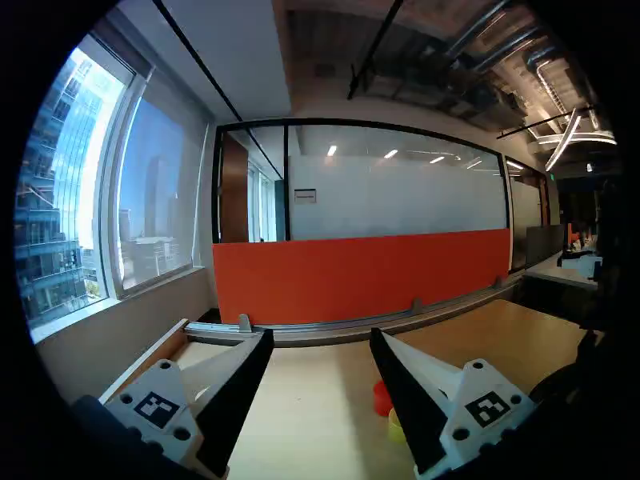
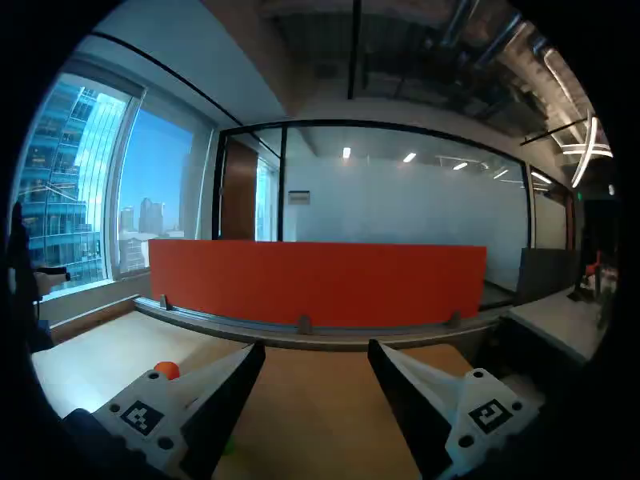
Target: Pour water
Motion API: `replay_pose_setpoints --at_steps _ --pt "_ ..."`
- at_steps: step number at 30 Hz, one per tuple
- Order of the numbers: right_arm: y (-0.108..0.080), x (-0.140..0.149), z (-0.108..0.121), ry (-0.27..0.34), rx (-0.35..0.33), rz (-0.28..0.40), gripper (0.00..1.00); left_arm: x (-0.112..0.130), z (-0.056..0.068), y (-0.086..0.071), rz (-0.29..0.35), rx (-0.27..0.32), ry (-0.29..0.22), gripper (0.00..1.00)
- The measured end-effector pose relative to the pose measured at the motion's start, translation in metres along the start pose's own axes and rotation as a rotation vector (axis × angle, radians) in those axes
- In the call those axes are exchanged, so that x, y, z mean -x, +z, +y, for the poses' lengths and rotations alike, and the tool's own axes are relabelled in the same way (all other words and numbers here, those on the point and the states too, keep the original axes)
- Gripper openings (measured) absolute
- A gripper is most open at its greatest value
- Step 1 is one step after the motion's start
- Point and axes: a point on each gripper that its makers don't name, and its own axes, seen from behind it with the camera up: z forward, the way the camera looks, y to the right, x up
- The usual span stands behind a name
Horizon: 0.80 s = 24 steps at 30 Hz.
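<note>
Your left gripper (image 1: 320,338) is held up over a light wooden table (image 1: 320,400). Its two fingers (image 1: 232,384) are spread wide apart. Nothing sits between them and they hold nothing.

Low on the table, close to the finger on the right side of the left gripper view, there is a small red thing (image 1: 382,398). A small yellow thing (image 1: 395,426) lies just beside it, a bit nearer to you. The finger hides part of both, so you cannot tell what they are. They could be cups for the water, but that is not clear.

Behind the table stands a long flat orange panel (image 1: 360,276) with a grey metal rail (image 1: 448,308) along its foot. A big window (image 1: 80,216) with tall buildings outside is on the left. A glass wall (image 1: 400,192) rises above the panel.

Your right gripper (image 2: 316,346) is up over the same kind of wooden table (image 2: 320,416). Its fingers (image 2: 216,400) are also far apart, with nothing in their hold.

In the right gripper view, a small round orange-red thing (image 2: 166,370) rests on the table. It sits just above the finger on the left side. It is too small to tell what it is.

The orange panel (image 2: 320,280) runs across the middle here too. The big window (image 2: 80,184) shows blue sky on the left. A white desk (image 2: 560,320) stands off to the right, apart from the wooden table.
</note>
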Motion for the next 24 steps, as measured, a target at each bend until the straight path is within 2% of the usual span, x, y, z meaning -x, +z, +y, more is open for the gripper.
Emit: replay_pose_setpoints --at_steps 5,11,17,24 --pt "0.003 -0.009 -0.004 0.002 -0.022 -0.010 0.99 -0.019 0.007 0.002 0.004 0.033 0.001 0.88" --pt "0.006 -0.008 -0.009 0.022 -0.067 -0.012 0.99 -0.018 0.020 0.005 -0.016 0.101 -0.013 0.88" --pt "0.002 -0.006 -0.031 -0.009 -0.184 -0.029 0.99 -0.016 0.028 0.006 -0.025 0.164 0.007 0.88" --pt "-0.011 -0.019 -0.062 -0.034 -0.342 0.004 0.99 -0.022 0.045 0.002 -0.013 0.262 0.002 0.88"
